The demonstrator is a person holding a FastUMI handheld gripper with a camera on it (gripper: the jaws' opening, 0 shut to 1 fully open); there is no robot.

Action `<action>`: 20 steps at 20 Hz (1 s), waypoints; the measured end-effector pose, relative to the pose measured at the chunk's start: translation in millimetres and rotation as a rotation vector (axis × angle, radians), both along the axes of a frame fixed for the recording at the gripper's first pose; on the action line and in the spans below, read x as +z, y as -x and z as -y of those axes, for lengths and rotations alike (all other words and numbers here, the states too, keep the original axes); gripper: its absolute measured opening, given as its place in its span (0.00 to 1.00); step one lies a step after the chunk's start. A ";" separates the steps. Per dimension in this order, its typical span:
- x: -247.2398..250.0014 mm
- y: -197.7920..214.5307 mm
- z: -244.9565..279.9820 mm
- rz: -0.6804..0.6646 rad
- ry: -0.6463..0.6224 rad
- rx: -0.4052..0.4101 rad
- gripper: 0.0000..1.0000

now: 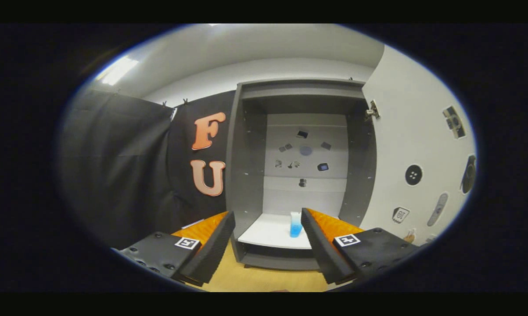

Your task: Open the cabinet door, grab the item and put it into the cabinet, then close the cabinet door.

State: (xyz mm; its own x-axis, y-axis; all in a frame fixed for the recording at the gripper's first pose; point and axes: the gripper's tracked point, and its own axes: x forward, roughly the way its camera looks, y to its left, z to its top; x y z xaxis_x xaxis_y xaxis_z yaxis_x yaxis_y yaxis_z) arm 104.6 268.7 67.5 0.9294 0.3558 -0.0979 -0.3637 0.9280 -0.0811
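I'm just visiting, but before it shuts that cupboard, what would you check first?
1. Blue bottle inside the cabinet, standing on the white shelf: ok.
2. Bottle upright: ok.
3. Gripper let go, jaws wide apart and holding nothing: ok.
4. Cabinet door swung open, ready to be pushed: ok.
5. Bottle set back far enough from the shelf's front edge to clear the door: cannot tell.

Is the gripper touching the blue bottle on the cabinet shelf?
Apart. In the gripper view the gripper is open, and the bottle stands on the shelf inside the cabinet, beyond the fingertips, with white shelf showing around it.
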 end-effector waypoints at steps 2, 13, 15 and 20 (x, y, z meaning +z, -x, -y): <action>5.4 29.5 8.9 0.014 0.000 0.006 0.96; 17.2 160.3 96.9 -0.029 -0.051 0.021 0.96; 16.3 179.2 115.6 -0.036 -0.034 0.010 0.96; 15.0 217.8 158.0 -0.019 -0.024 -0.034 0.96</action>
State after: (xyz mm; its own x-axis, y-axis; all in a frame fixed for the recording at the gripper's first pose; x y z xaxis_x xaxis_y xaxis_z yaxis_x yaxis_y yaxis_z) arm -113.2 110.6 82.5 0.9391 0.3262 -0.1078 -0.3329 0.9415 -0.0516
